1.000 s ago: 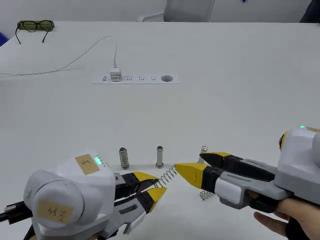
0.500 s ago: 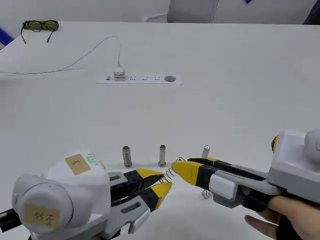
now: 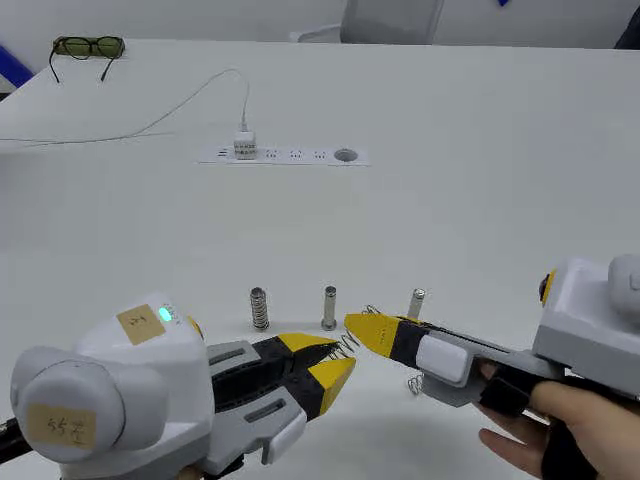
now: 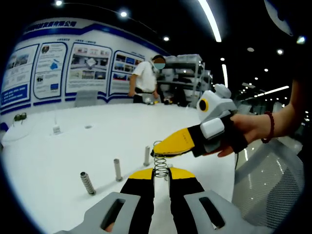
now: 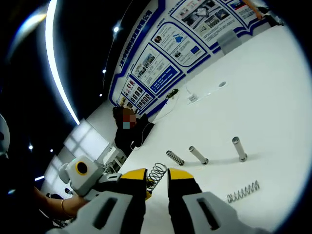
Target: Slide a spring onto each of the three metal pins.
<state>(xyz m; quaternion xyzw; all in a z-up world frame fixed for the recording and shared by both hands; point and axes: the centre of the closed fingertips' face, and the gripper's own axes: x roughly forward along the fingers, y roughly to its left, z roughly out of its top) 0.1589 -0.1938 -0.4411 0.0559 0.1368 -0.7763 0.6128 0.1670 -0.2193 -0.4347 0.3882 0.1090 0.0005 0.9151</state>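
Two hand-held grippers share one spring beside three upright pins on a white table (image 3: 480, 200).
The left pin (image 3: 259, 308) wears a spring. The left gripper (image 3: 325, 362) pinches the held spring (image 3: 345, 345) near the bare middle pin (image 3: 329, 307), and the right gripper (image 3: 362, 327) nips its other end. One gripper should release while the other centres the coil over a pin. The right pin (image 3: 417, 302) and a loose spring (image 3: 414, 383) wait.

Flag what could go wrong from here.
1. The spring is pinched by both the left tool and right tool; it may bend or flick away if either slips.
2. The bare middle pin stands close to the sprung left pin and right pin; a wide tool tip could knock one.
3. The loose spring on the table lies near the right tool and could be swept off.
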